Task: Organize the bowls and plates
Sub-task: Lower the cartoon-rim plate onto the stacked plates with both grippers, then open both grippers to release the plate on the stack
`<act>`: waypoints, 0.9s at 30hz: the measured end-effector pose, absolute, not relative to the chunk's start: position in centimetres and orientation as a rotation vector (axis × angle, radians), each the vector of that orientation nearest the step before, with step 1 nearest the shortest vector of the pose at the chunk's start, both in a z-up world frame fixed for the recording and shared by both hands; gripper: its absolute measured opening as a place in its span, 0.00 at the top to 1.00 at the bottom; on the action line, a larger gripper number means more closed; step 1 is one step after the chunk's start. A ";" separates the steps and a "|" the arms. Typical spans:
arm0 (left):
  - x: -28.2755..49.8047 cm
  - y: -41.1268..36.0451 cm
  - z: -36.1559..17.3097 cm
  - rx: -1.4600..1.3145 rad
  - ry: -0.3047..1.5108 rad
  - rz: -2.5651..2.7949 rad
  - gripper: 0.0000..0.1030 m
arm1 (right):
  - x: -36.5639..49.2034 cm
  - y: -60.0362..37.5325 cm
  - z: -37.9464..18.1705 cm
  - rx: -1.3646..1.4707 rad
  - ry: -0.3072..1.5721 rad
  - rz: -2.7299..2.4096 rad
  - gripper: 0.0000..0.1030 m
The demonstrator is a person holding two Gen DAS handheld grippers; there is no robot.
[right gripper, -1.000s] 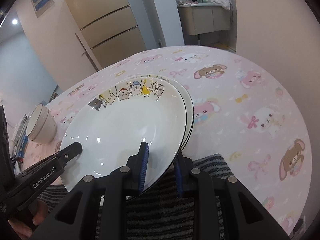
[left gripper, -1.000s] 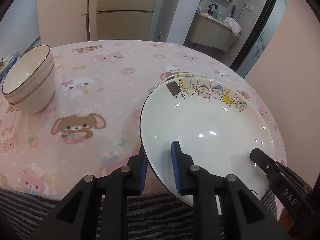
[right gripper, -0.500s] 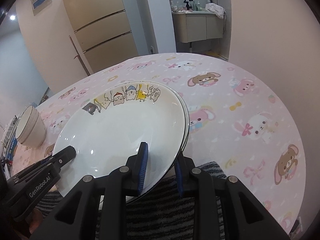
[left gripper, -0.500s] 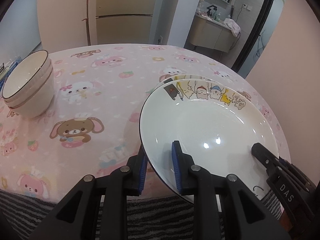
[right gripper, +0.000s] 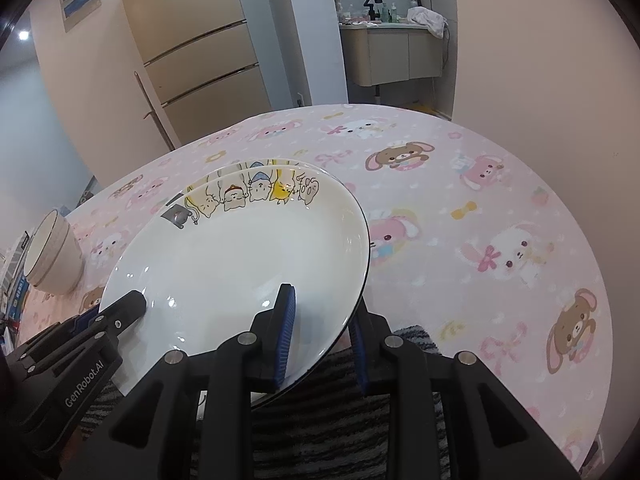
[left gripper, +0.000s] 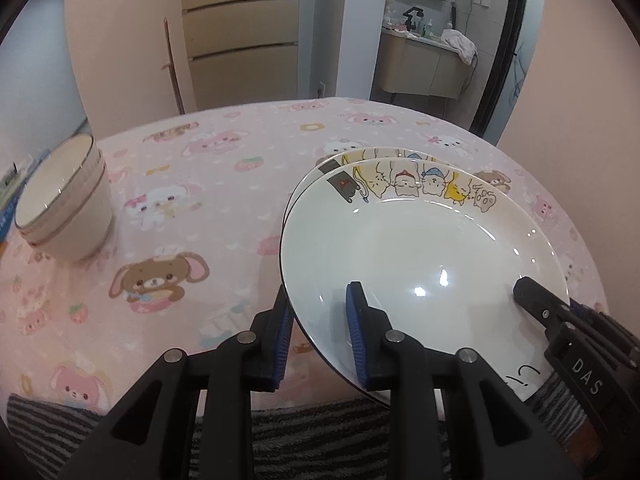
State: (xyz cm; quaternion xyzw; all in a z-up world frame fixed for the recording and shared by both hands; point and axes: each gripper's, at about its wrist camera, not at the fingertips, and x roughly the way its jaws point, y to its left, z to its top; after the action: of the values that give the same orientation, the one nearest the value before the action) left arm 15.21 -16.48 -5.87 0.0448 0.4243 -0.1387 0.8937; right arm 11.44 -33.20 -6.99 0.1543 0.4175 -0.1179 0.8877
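A stack of white plates with a cartoon animal border [left gripper: 420, 248] [right gripper: 240, 260] is held above the near edge of the round table. My left gripper [left gripper: 320, 320] is shut on the stack's left rim. My right gripper [right gripper: 320, 320] is shut on its right rim and also shows at the right of the left wrist view [left gripper: 536, 296]. At least two plates are in the stack. A stack of cream bowls [left gripper: 68, 208] [right gripper: 52, 256] stands on the table at the far left.
The table wears a pink cartoon tablecloth [left gripper: 224, 184] [right gripper: 480, 216]. A dark striped fabric [left gripper: 320, 440] lies below the grippers at the table's near edge. Books or boxes [left gripper: 8, 196] lie left of the bowls. A wall stands close on the right.
Both grippers have lifted the plate stack and drawn it toward the near edge. The table and bowls now look lower and farther away. Both grips are unchanged.
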 end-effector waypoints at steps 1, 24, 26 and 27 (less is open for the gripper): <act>15.0 -16.8 -5.9 0.120 0.868 -0.284 0.73 | 11.4 -33.3 -7.0 0.325 0.865 -0.244 0.73; 14.7 -15.3 -4.9 0.029 0.921 -0.274 0.81 | 10.0 -33.8 -6.1 0.352 0.838 -0.218 0.75; 14.7 -15.4 -4.9 0.027 0.919 -0.273 0.81 | 9.6 -33.6 -5.8 0.332 0.825 -0.227 0.76; 14.8 -15.3 -5.0 0.025 0.918 -0.272 0.81 | 9.6 -33.5 -5.7 0.327 0.824 -0.226 0.76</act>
State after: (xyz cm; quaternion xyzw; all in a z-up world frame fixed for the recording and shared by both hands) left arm 14.76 -15.34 -4.97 0.0122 0.4415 -0.1309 0.8876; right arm 9.56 -33.52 -5.74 0.1578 0.3977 -0.1092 0.8972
